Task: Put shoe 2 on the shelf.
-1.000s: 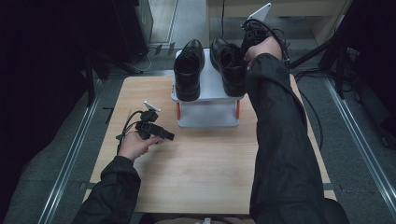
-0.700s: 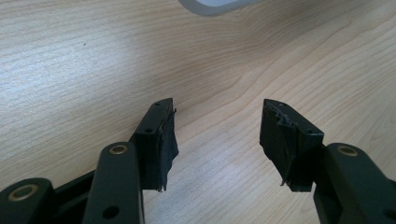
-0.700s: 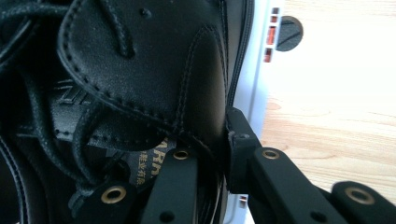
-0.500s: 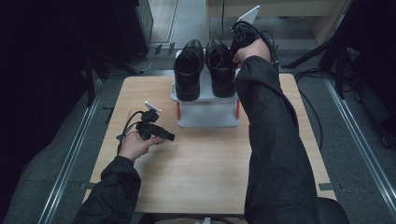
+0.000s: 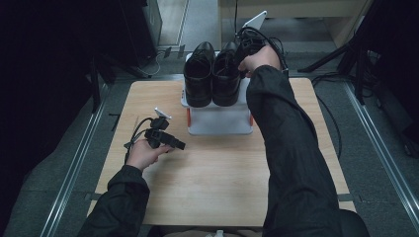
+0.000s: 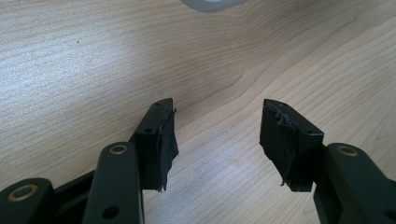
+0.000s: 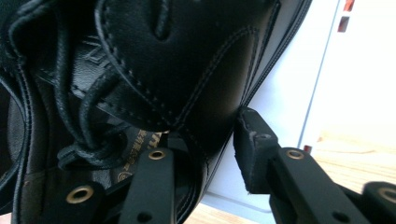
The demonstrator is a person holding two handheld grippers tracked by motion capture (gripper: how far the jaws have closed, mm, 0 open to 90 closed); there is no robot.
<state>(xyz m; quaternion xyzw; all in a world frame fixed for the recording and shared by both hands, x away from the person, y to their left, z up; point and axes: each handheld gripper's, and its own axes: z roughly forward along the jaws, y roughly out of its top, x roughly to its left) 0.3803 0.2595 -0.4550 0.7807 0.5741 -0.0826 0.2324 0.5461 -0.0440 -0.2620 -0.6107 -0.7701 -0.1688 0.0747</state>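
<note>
Two black leather lace-up shoes stand side by side on a white stand (image 5: 220, 121) at the back of the wooden table (image 5: 222, 182): the left shoe (image 5: 198, 79) and the right shoe (image 5: 226, 81). My right gripper (image 5: 245, 49) is at the right shoe's heel opening. In the right gripper view the shoe's side wall (image 7: 205, 93) sits between the jaws of the right gripper (image 7: 205, 135), one jaw inside, one outside. The jaws have just been opening and no longer pinch it. My left gripper (image 5: 180, 144) rests low over the table with the left gripper (image 6: 217, 135) open and nothing between its jaws.
Cables (image 5: 326, 79) trail over the grey floor behind and to the right of the table. Metal rails (image 5: 74, 168) run along both sides. Dark equipment stands at the back left. The white stand's edge (image 6: 208, 3) shows ahead of the left gripper.
The right hand carried the right shoe leftward until it stood against the left shoe, and the right jaws opened. The left hand stayed still.
</note>
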